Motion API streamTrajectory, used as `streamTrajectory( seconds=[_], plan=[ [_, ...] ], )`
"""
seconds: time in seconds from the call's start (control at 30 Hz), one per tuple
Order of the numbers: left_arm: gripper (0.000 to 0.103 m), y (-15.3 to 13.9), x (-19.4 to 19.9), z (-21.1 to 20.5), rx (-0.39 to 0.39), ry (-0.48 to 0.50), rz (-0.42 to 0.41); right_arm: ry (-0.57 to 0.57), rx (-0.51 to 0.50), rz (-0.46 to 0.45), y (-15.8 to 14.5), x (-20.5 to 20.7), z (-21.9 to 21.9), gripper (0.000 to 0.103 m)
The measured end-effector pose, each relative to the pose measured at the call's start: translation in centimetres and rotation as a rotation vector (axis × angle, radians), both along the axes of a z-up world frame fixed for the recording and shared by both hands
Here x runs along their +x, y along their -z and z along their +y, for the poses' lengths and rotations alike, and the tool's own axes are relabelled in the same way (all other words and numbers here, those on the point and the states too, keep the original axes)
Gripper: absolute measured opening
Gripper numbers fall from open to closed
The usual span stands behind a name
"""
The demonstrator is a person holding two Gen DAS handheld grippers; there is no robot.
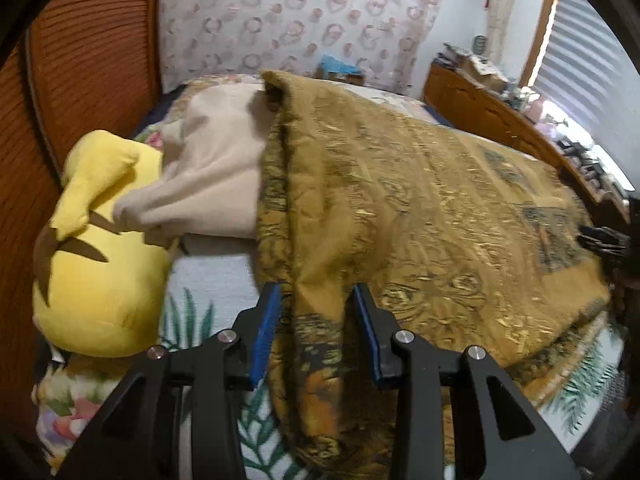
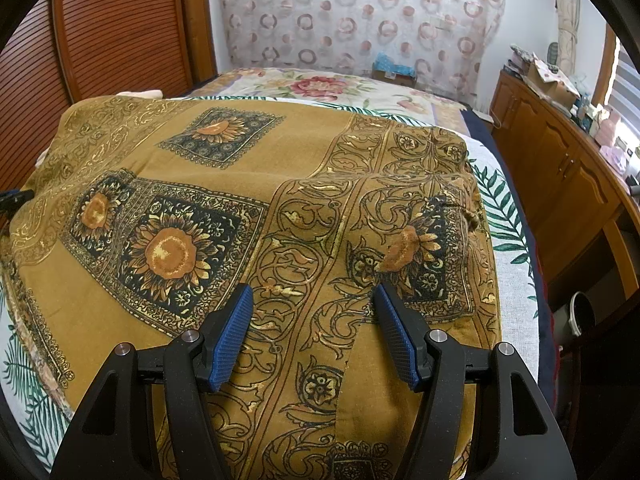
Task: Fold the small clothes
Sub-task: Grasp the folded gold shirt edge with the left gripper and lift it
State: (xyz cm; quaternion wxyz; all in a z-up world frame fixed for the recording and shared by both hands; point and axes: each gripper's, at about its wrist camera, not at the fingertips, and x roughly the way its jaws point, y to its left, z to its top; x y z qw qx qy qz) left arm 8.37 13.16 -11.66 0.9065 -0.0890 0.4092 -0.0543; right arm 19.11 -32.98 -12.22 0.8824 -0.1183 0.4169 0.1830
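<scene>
Cloth: a mustard-gold printed cloth (image 2: 256,168) with dark sunflower squares and scrollwork bands lies spread over the bed (image 2: 516,280), covering most of it in the right wrist view. Its right part is doubled over, with a folded edge running down toward the right gripper.
Cloth edge: in the left wrist view the cloth's (image 1: 440,208) left border rises in a ridge from the near edge of the bed up toward the far end, and a fold of it hangs down between the fingers of the left gripper.
Left gripper (image 1: 316,296): the jaws stand narrowly apart with the fold of cloth between the blue pads. The left pad (image 1: 266,332) lies at the cloth's edge; whether the pads press on the cloth cannot be told.
Right gripper (image 2: 312,296): the jaws are open wide above the cloth's scrollwork band, the blue pads (image 2: 232,340) well apart, with nothing pinched between them.
Bed sheet: white with green palm leaves, showing at the cloth's left and right margins.
Plush (image 1: 100,248): a yellow soft toy with brown markings lies on the bed left of the cloth, near the left gripper.
Blanket (image 1: 212,172): cream-coloured, bunched between the plush and the cloth's ridge, touching both.
Cabinet (image 2: 560,168): wooden, along the right side of the bed, its top crowded with small things.
Curtain (image 2: 360,12): pale with pink rings, behind the far end of the bed.
Door (image 2: 116,28): reddish-brown, slatted, at the far left.
</scene>
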Motion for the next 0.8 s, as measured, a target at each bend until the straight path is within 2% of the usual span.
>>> streamTrajectory(
  seconds=[0.03, 0.1, 0.43, 0.5, 0.53, 0.6, 0.67, 0.8],
  plan=[
    [0.015, -0.1, 0.0, 0.0, -0.019, 0.012, -0.003, 0.000, 0.000, 0.000, 0.0, 0.0, 0.0, 0.064],
    [0.003, -0.4, -0.1, -0.3, -0.035, 0.042, -0.013, 0.000, 0.000, 0.000, 0.0, 0.0, 0.0, 0.064],
    [0.001, -5.1, -1.3, -2.6, -0.012, 0.077, -0.154, 0.000, 0.000, 0.000, 0.0, 0.0, 0.0, 0.065],
    [0.002, -5.4, -1.0, -2.2, 0.016, 0.049, -0.140, 0.000, 0.000, 0.000, 0.0, 0.0, 0.0, 0.065],
    [0.007, -5.3, -0.9, -2.6, 0.042, 0.039, -0.127, 0.000, 0.000, 0.000, 0.0, 0.0, 0.0, 0.065],
    [0.013, -4.6, -0.4, -2.3, 0.122, 0.002, -0.085, 0.000, 0.000, 0.000, 0.0, 0.0, 0.0, 0.065],
    [0.021, -3.4, 0.0, -2.0, 0.150, -0.016, -0.041, 0.000, 0.000, 0.000, 0.0, 0.0, 0.0, 0.065],
    [0.030, -1.2, 0.6, -1.5, 0.189, -0.043, 0.013, 0.000, 0.000, 0.000, 0.0, 0.0, 0.0, 0.065]
  ],
)
